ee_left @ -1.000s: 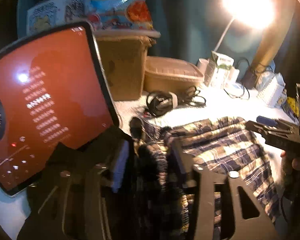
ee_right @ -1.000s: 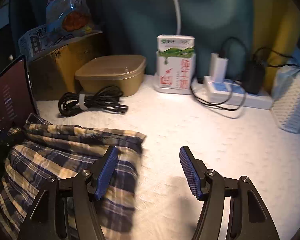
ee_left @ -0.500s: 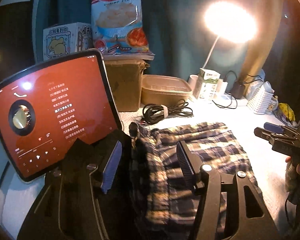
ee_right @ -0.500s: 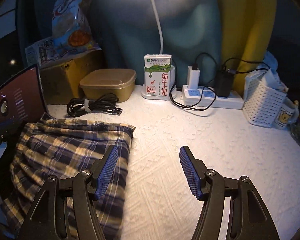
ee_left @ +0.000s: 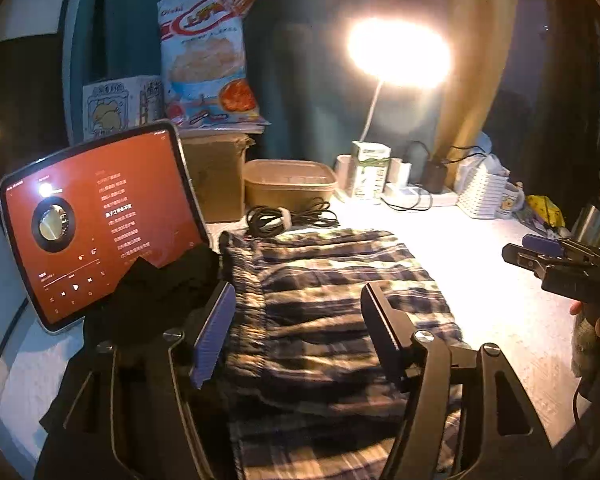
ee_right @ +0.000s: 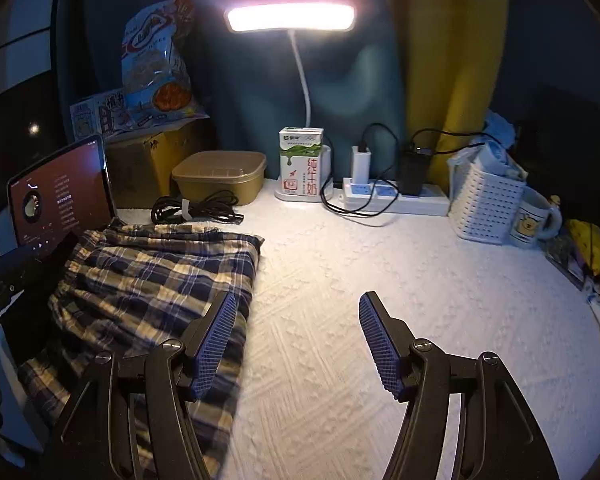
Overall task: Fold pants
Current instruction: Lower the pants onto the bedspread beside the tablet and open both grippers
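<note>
Left wrist view: the pants lie below both wide-spread, empty left fingers; right fingers likewise.

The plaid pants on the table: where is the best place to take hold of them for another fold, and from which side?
Probably the right free edge of the plaid pants, where they lie flat on the white table cover. The right gripper, jaws open, already hangs above that edge, so come from the right. The gathered waistband by the tablet is bulkier.
</note>
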Demonstrator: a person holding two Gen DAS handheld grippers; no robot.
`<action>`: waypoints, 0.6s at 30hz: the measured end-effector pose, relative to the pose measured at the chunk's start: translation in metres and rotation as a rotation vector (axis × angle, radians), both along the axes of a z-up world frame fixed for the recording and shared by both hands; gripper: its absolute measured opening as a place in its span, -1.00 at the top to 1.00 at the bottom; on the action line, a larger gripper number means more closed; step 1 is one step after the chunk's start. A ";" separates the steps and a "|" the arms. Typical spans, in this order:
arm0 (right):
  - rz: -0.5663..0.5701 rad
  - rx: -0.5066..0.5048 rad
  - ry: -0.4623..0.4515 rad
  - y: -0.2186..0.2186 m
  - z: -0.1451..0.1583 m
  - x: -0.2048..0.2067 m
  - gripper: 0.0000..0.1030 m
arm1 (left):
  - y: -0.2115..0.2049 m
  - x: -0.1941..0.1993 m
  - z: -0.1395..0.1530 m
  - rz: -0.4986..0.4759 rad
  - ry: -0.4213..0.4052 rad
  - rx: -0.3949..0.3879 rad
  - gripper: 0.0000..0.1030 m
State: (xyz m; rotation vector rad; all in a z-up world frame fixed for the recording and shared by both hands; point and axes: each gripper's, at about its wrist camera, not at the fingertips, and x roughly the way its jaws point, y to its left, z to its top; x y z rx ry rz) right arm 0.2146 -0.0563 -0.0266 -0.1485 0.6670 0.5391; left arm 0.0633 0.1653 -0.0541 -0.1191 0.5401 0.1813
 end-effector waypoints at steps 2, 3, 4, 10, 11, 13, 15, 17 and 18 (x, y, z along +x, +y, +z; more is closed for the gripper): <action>-0.007 0.004 -0.008 -0.008 0.003 -0.006 -0.28 | -0.006 -0.005 0.002 -0.009 -0.012 0.001 -0.31; -0.009 0.006 -0.012 -0.011 0.005 -0.009 -0.28 | -0.011 -0.008 0.003 -0.016 -0.022 0.001 -0.34; -0.012 0.008 -0.018 -0.016 0.007 -0.014 -0.28 | -0.014 -0.011 0.005 -0.022 -0.030 0.002 -0.40; -0.028 0.025 -0.055 -0.039 0.022 -0.037 -0.29 | -0.040 -0.026 0.015 -0.052 -0.068 0.026 -0.55; -0.032 0.029 -0.062 -0.043 0.024 -0.040 -0.29 | -0.045 -0.029 0.017 -0.056 -0.076 0.029 -0.55; -0.041 0.037 -0.077 -0.052 0.031 -0.049 -0.29 | -0.052 -0.034 0.022 -0.066 -0.094 0.029 -0.56; -0.048 0.043 -0.091 -0.060 0.036 -0.057 -0.29 | -0.060 -0.040 0.026 -0.071 -0.116 0.030 -0.57; -0.053 0.049 -0.103 -0.067 0.041 -0.063 -0.30 | -0.069 -0.046 0.032 -0.081 -0.129 0.044 -0.66; -0.057 0.054 -0.112 -0.071 0.044 -0.068 -0.30 | -0.073 -0.048 0.035 -0.086 -0.136 0.052 -0.78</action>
